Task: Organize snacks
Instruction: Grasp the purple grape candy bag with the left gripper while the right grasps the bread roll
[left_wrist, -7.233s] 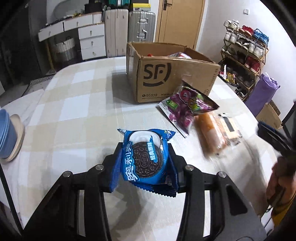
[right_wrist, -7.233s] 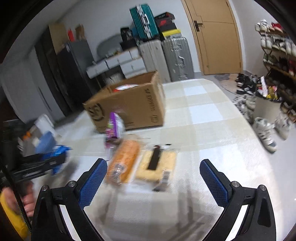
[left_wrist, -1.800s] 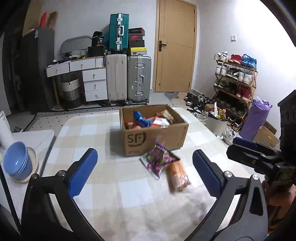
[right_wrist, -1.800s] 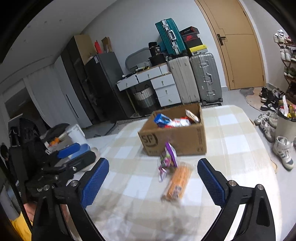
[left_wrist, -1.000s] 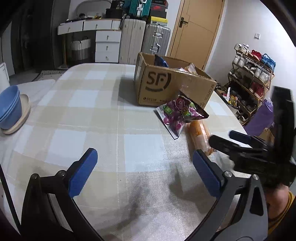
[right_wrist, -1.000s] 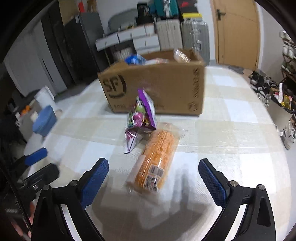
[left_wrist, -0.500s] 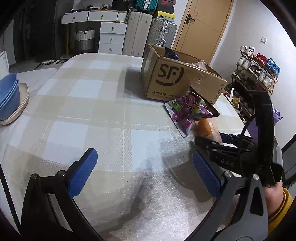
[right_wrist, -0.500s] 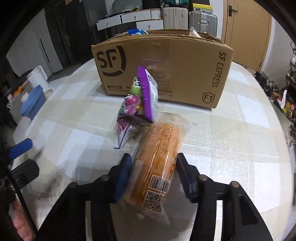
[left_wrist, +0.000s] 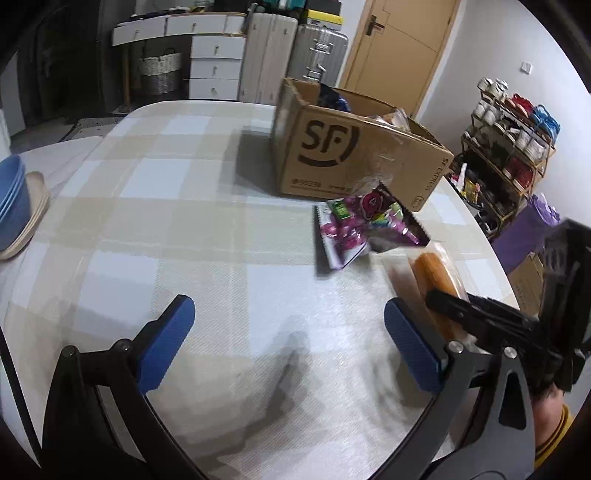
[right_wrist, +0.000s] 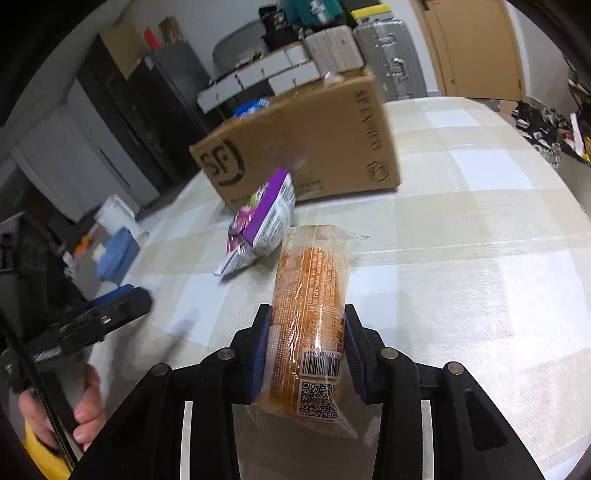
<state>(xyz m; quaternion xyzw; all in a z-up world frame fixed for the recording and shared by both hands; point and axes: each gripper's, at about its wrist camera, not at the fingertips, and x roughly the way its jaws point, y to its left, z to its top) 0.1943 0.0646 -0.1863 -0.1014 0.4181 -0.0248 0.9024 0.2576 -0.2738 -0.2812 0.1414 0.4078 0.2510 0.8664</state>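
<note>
Only the right wrist view shows right gripper (right_wrist: 306, 350) jaws squeezing orange snack pack (right_wrist: 309, 306); left gripper (left_wrist: 288, 332) jaws wide open, holding nothing.

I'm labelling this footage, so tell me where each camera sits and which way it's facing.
Left wrist: on the left tongs, open over the checked table, facing the SF box; right tongs at right.
Right wrist: on the right tongs, shut on the orange packet; a hand at left.
Shared: box, purple bag, orange packet.
</note>
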